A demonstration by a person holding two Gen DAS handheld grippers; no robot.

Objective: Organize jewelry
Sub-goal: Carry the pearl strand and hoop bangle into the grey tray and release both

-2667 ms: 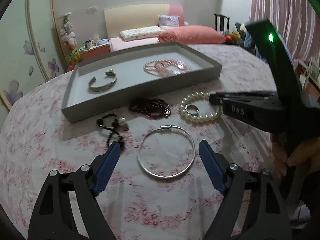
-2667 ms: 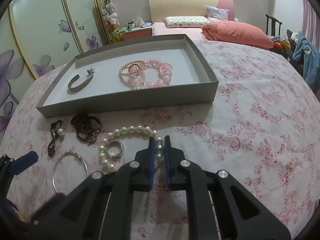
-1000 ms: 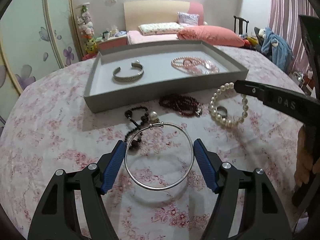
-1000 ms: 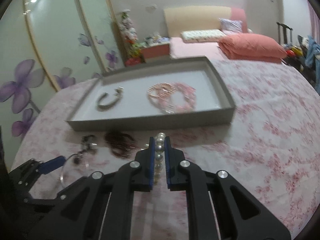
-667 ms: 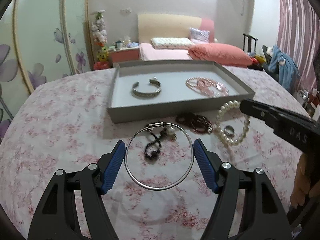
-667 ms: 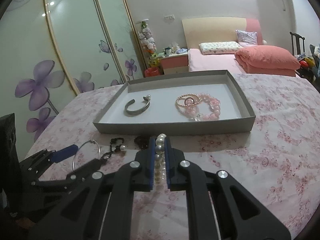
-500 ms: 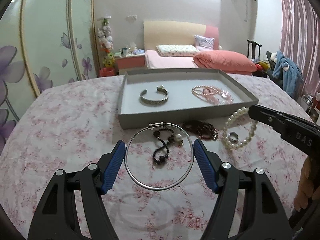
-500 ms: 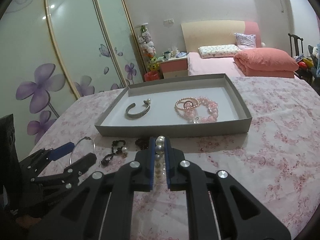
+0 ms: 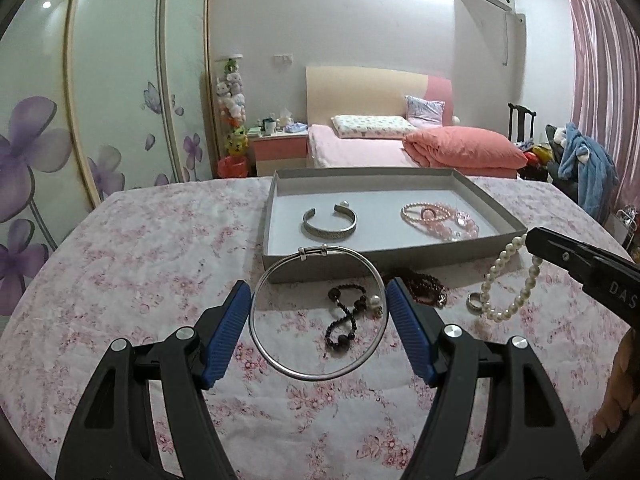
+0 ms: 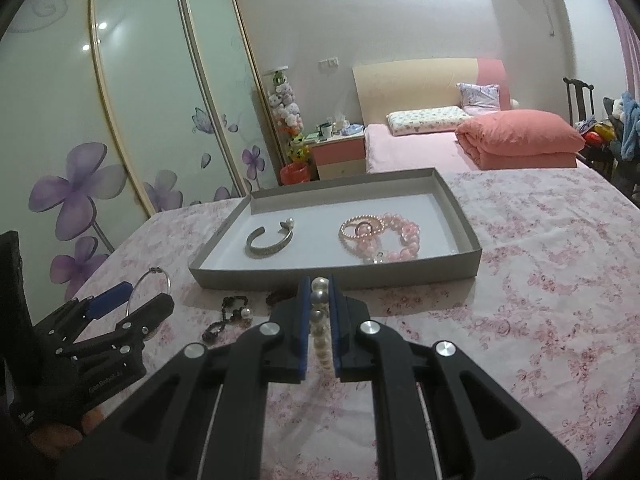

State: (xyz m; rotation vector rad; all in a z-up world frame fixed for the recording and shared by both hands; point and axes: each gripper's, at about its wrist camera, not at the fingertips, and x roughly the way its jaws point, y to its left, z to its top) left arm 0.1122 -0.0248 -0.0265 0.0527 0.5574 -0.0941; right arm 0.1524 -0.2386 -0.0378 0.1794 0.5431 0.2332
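My left gripper (image 9: 318, 292) is shut on a thin silver bangle (image 9: 314, 251), whose hoop is pressed between the blue pads and held above the floral cloth. My right gripper (image 10: 319, 284) is shut on a white pearl bracelet (image 10: 319, 296); in the left wrist view the pearl bracelet (image 9: 496, 272) hangs from the right gripper (image 9: 536, 240). Just beyond both stands a grey tray (image 9: 440, 252) holding a silver cuff (image 9: 329, 224) and pink bead bracelets (image 9: 440, 220). The right wrist view shows the left gripper (image 10: 138, 296) low on the left, short of the tray (image 10: 400, 274).
On the cloth in front of the tray lie a black bead bracelet (image 9: 346, 316), a dark red bead bracelet (image 9: 426, 286) and a small ring (image 9: 474, 302). A bed and wardrobe doors stand beyond the table. A person's hand (image 9: 616, 400) shows at the right edge.
Both grippers have risen and tilted up, carrying the bangle and the pearl bracelet off the cloth; the pearls now hang free and the ring stays on the table.
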